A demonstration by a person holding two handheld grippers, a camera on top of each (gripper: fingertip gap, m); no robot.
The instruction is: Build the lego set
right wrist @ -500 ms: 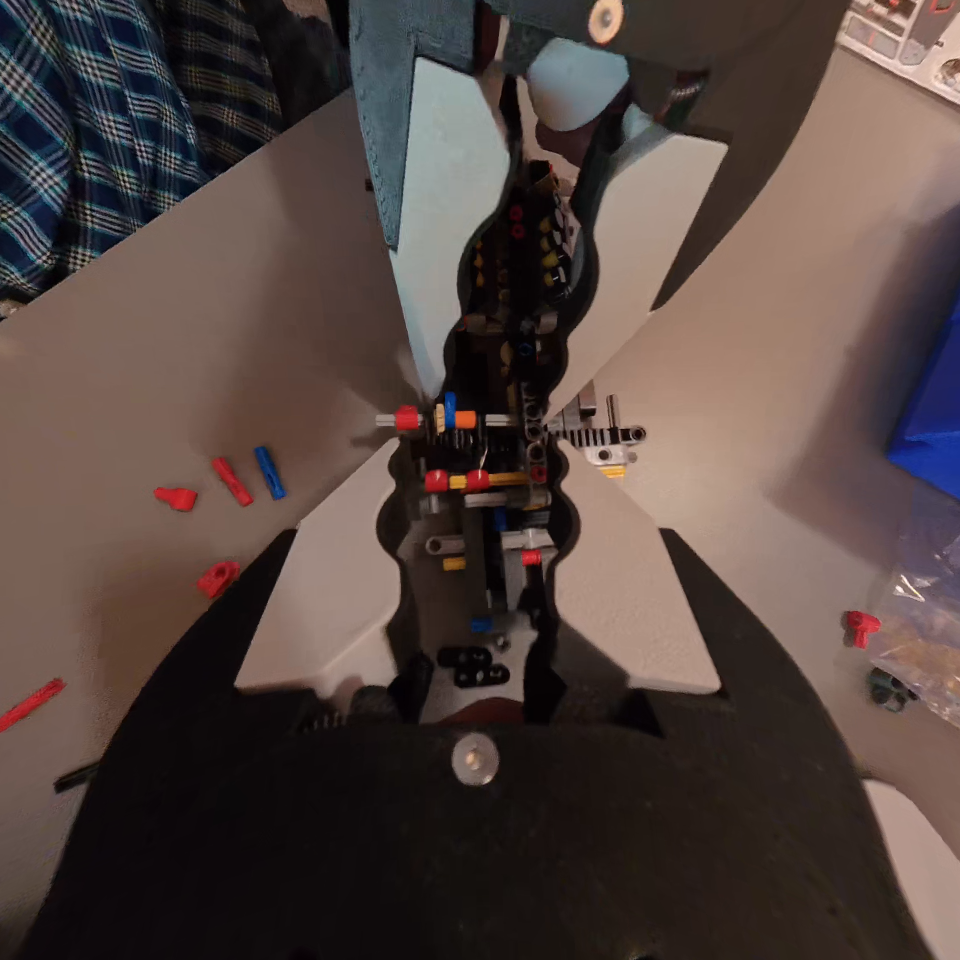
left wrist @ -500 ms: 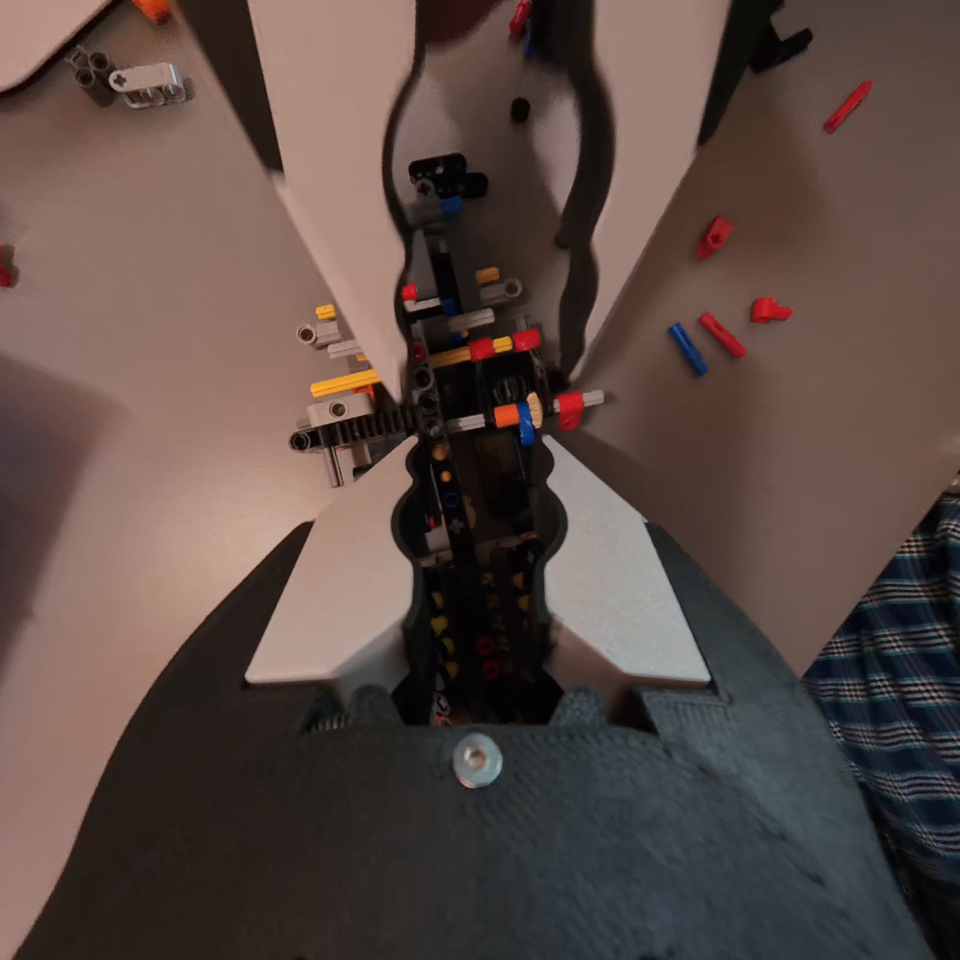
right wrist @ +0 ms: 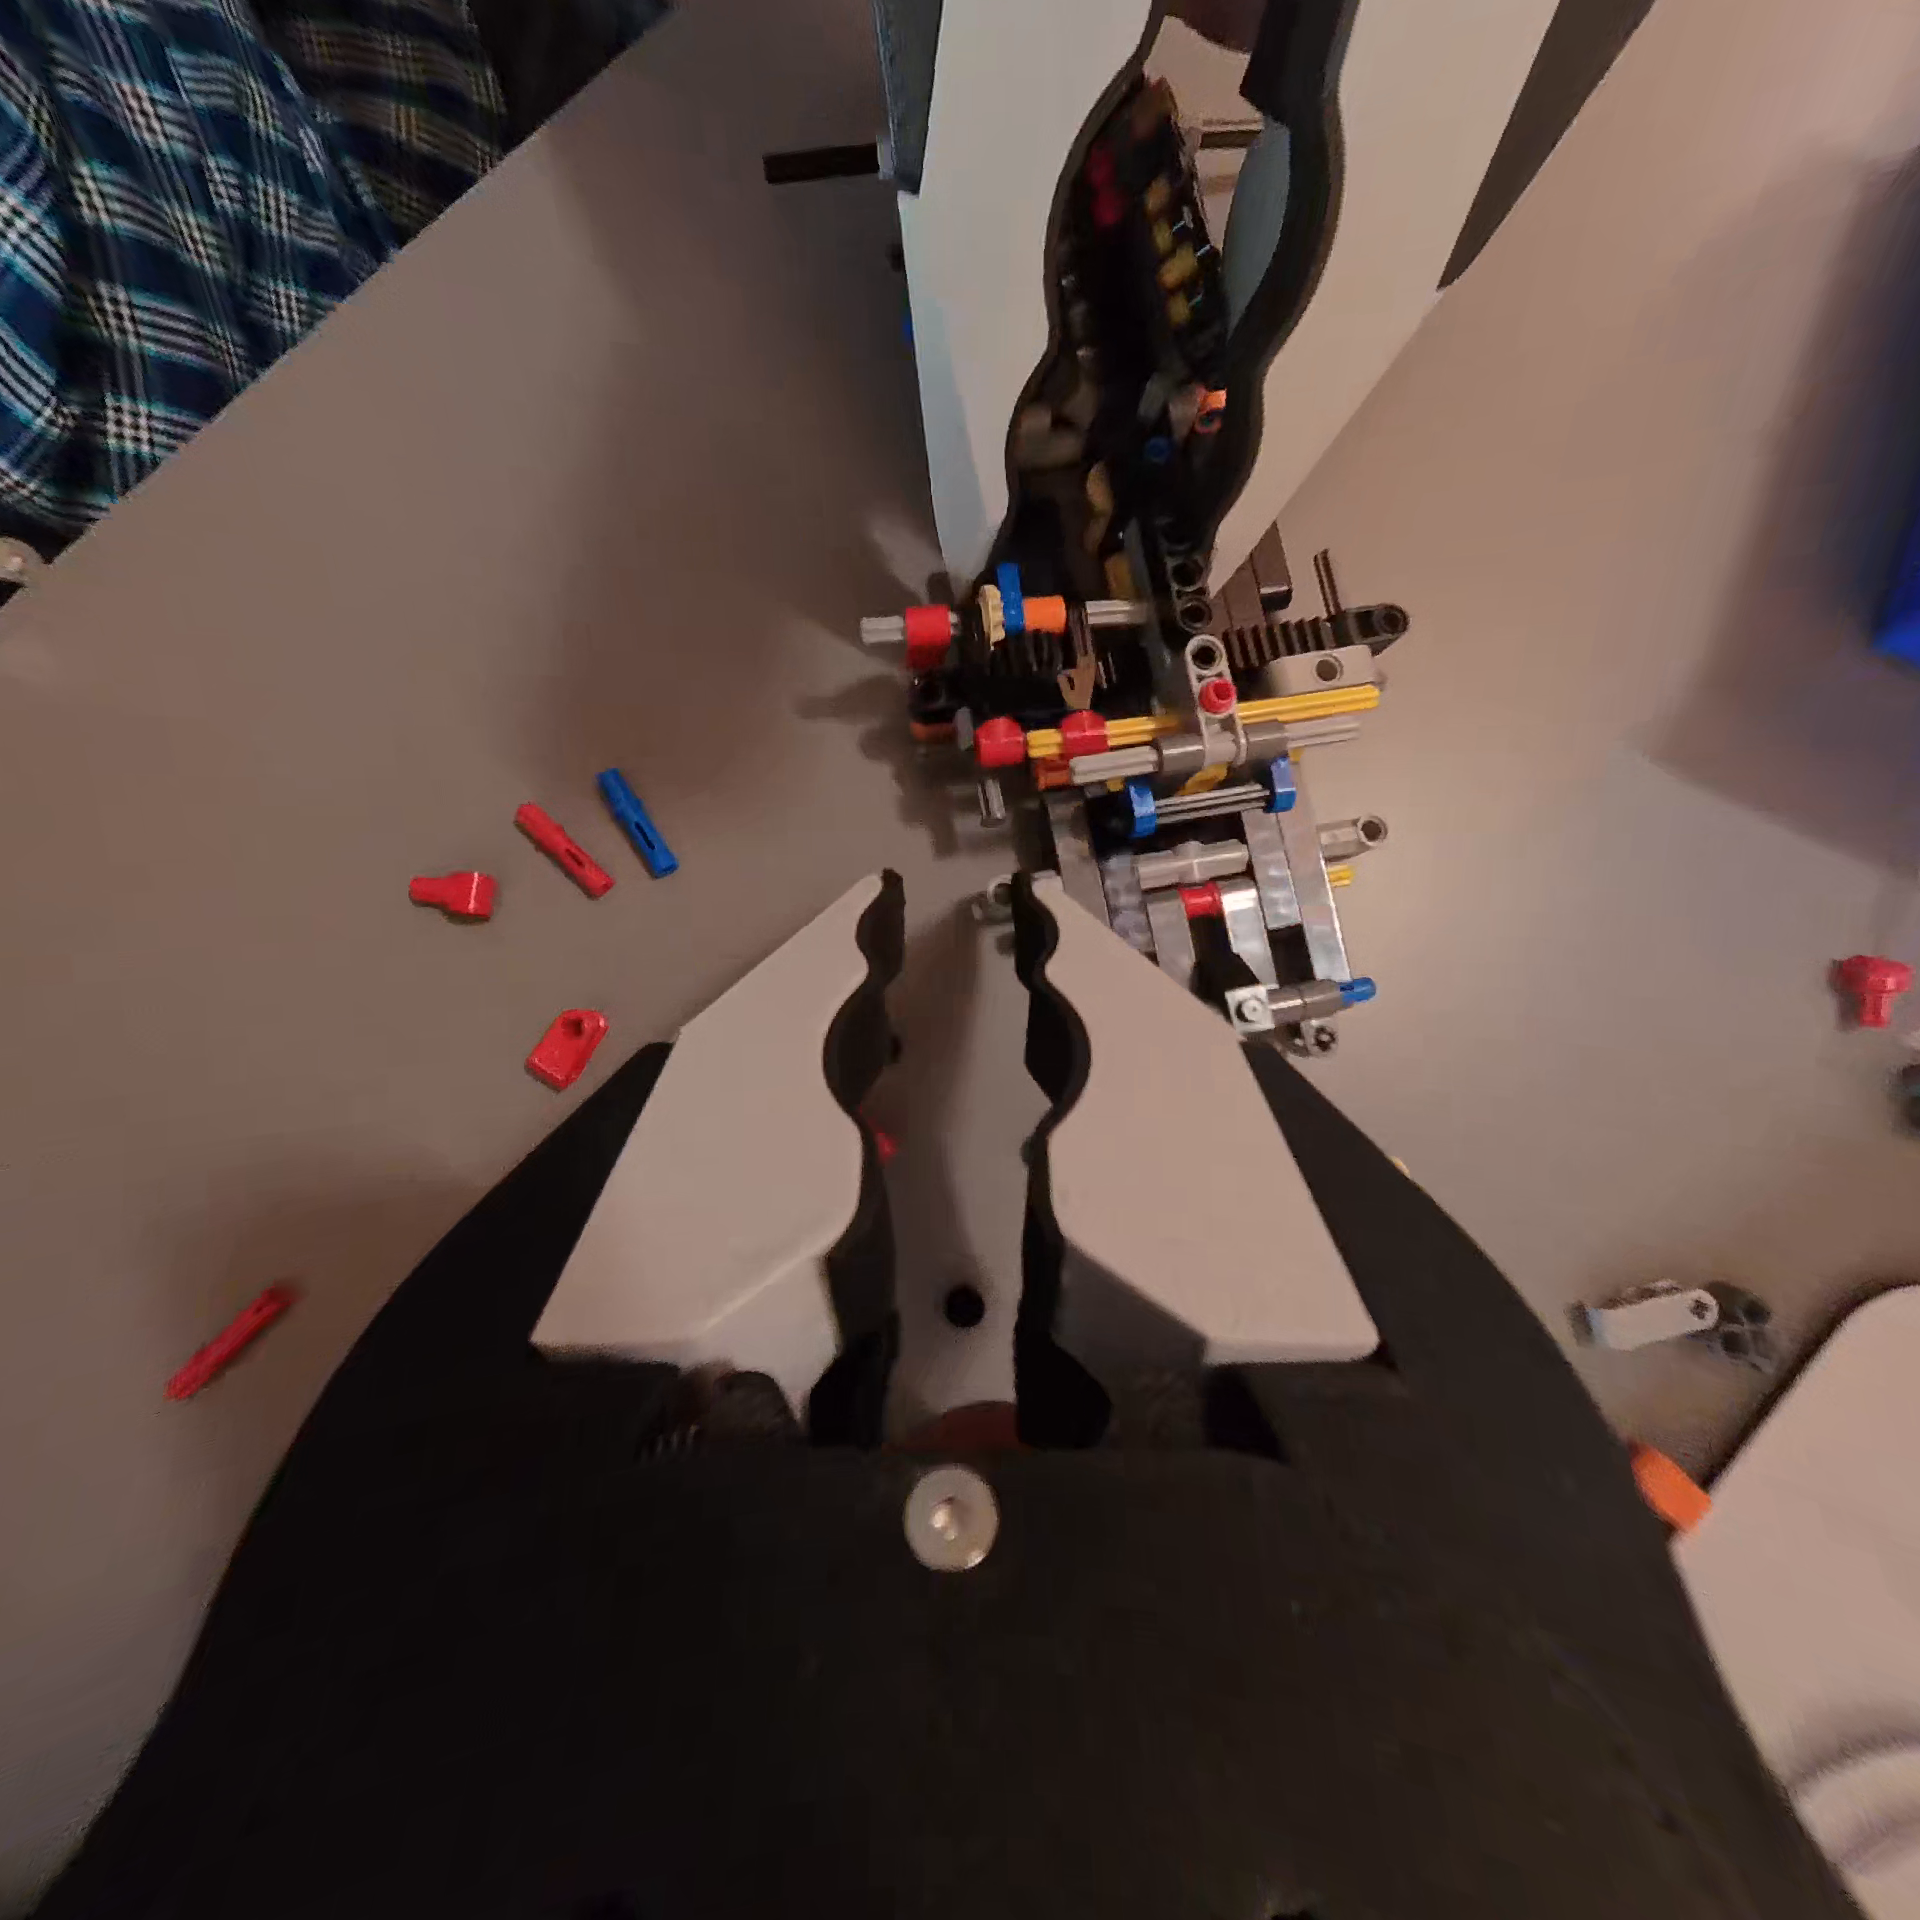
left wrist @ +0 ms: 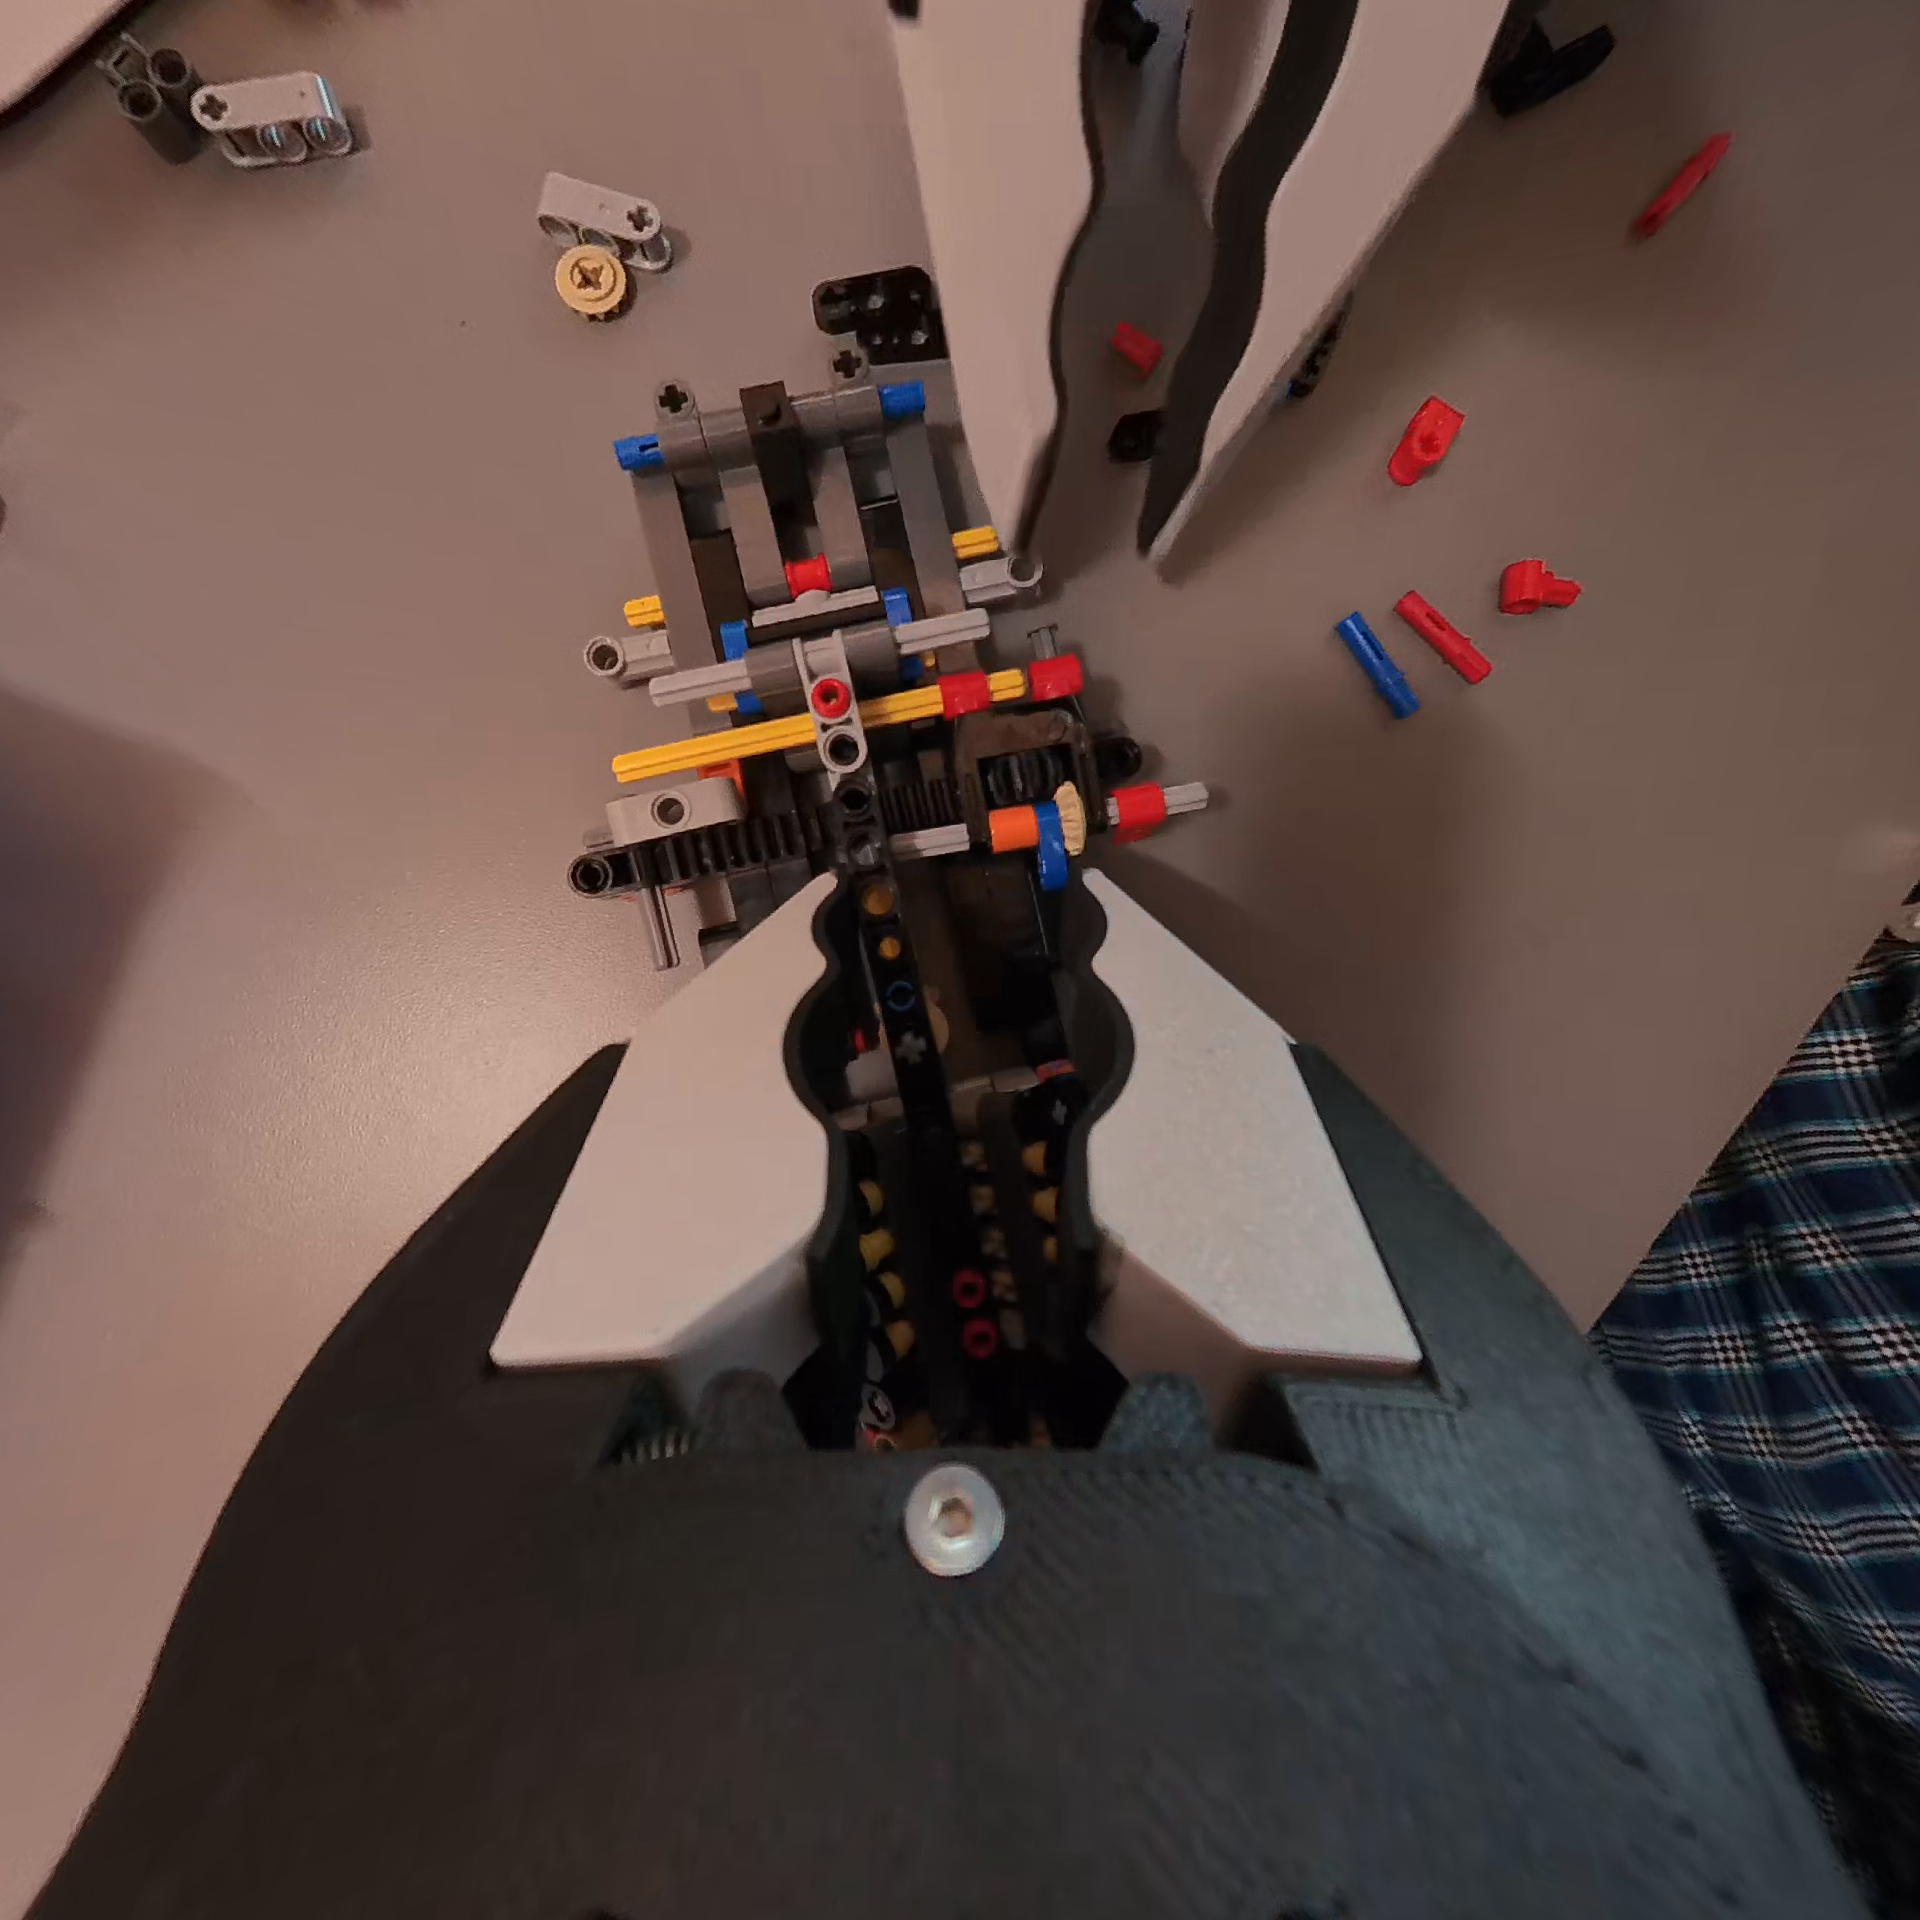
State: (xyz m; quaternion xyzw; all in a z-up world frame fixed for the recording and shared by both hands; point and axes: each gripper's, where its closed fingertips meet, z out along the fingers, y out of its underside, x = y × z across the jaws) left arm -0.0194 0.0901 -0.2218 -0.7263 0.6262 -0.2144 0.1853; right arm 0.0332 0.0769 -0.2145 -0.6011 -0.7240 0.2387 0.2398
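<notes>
The lego assembly (left wrist: 821, 623), grey and black beams with yellow axles, a black gear rack and red and blue pins, lies on the table. My left gripper (left wrist: 956, 883) is shut on its black beam end. In the right wrist view the assembly (right wrist: 1195, 748) sits just ahead and to the right, with the left gripper (right wrist: 1096, 566) clamped on its far end. My right gripper (right wrist: 956, 894) is empty, its fingers a narrow gap apart, beside the assembly and not touching it. It shows in the left wrist view (left wrist: 1091, 545) at the upper right.
Loose parts lie on the table: a blue pin (left wrist: 1371, 649), red pins (left wrist: 1442, 636), a red axle (left wrist: 1683, 185), a tan gear (left wrist: 590, 275), grey connectors (left wrist: 270, 114) and a black piece (left wrist: 883, 312). A person's plaid clothing (left wrist: 1766, 1299) is at the table edge. Some 6 cm of space lies between my two pairs of fingers.
My right gripper has let go of the assembly's grey end and moved off to its side, fingers now closer together. The left gripper still holds the assembly.
</notes>
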